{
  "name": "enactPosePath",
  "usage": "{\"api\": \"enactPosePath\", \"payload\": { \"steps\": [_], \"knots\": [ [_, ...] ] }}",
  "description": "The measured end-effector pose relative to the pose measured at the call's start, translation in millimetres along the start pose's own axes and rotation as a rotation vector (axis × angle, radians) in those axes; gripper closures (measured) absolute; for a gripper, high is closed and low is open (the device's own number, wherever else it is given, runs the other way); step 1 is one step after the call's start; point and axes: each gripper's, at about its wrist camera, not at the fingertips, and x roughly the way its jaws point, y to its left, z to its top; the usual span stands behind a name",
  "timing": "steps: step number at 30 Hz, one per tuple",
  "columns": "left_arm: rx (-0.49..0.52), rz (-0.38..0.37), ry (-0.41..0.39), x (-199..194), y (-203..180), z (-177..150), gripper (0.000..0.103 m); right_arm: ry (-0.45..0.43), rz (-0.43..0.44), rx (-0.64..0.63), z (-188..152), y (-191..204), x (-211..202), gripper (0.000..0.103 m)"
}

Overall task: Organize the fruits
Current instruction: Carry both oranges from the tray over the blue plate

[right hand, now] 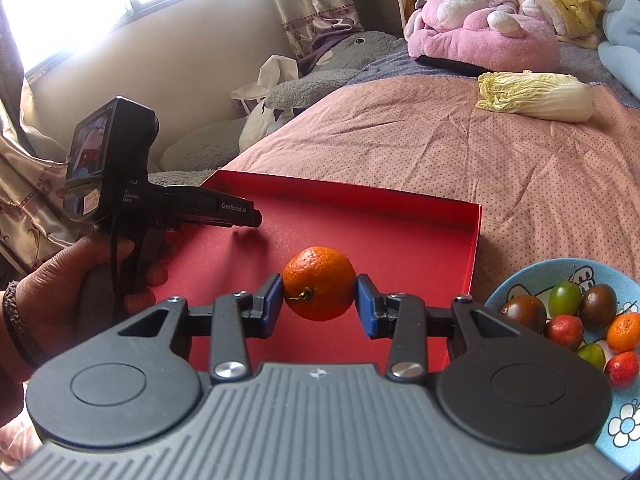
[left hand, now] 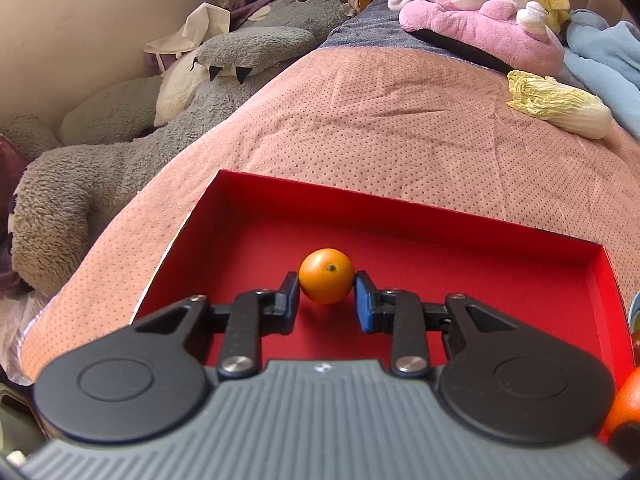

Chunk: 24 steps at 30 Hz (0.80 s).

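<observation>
Left gripper (left hand: 326,294) closed on a small orange (left hand: 326,276), fingers (left hand: 289,296) pressing its two sides, fruit pinched right at the fingertips above the floor of the red tray (left hand: 460,248). Right gripper (right hand: 320,300) likewise clamped on a larger mandarin (right hand: 319,282), stem facing the camera, blue pads snug against both flanks, held over the same red tray. Beyond the fingers, tray lying on a pink bedspread (left hand: 380,120). To the right of the right fingers, a blue plate (right hand: 624,428) just beside the tray, carrying dark, green and red tomatoes plus another small orange. Far beyond the fingers, to the right, a napa cabbage (right hand: 536,96) on the bed. To the left of the right fingers, a hand (right hand: 64,300) gripping the left tool's handle.
</observation>
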Motion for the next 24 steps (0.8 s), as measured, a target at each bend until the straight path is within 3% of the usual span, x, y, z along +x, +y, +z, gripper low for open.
{"api": "enactPosePath", "payload": {
  "steps": [24],
  "knots": [
    [0.031,0.013,-0.046,-52.4,-20.0,-14.9,0.070,0.005,0.050,-0.074,-20.3,26.1,-31.8,0.058]
  ]
}}
